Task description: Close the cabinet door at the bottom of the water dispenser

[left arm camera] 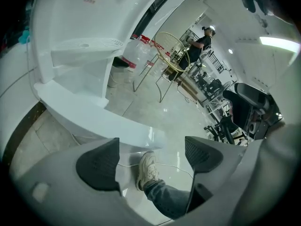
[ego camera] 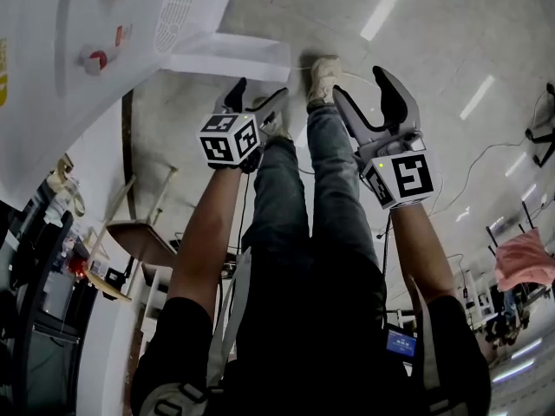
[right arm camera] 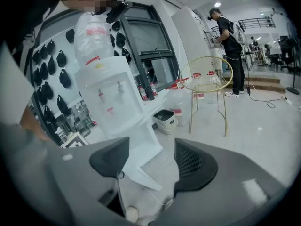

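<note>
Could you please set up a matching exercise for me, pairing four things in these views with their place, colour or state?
Things:
1. cabinet door
2. wire chair
3. water bottle
4. left gripper

Place, colour or state:
A. on top of the dispenser
B. jaws apart, nothing held
C. swung open
D. yellow frame

Pairs: 1-C, 2-D, 3-A, 4-B.

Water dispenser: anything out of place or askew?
Yes. The cabinet door at the bottom of the water dispenser stands swung wide open over the floor instead of shut. A thin white cord also trails loose across the floor by the person's shoe.
</note>
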Motion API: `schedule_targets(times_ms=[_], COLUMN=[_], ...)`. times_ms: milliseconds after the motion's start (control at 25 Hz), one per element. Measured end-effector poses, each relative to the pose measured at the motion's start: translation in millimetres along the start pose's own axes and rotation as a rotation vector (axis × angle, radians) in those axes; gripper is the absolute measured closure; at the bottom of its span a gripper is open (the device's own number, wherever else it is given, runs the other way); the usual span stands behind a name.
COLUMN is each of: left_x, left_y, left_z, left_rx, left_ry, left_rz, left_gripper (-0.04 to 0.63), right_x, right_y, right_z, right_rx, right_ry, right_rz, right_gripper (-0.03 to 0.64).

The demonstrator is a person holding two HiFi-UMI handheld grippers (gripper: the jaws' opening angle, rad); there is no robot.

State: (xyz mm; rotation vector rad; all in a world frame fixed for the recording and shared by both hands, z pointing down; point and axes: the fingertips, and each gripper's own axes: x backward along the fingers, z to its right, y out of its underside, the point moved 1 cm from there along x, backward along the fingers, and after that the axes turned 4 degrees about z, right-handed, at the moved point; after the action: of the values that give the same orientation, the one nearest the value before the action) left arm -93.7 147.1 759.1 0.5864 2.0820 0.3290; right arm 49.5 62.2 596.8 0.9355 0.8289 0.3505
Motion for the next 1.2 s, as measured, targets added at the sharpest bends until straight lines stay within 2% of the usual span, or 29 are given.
schedule_targets(times_ms=[600,1200], left_x=[-36,-58], left_y=[-54,-103], left_z=[2,-9], left_rx=[-0.031,0.031], left_ry=[-0.033,-0.087], left_rz=[0.026,0.106], left_gripper=[0.163,0.169], right_x=[-27,-62], right_y=[-11,-24], right_z=[36,71], right_rx=[-0.069,-0.04], right_ry=[-0.001,-0.043], right_rz=[-0.028,-0.08], right_gripper=[0.319,0.327])
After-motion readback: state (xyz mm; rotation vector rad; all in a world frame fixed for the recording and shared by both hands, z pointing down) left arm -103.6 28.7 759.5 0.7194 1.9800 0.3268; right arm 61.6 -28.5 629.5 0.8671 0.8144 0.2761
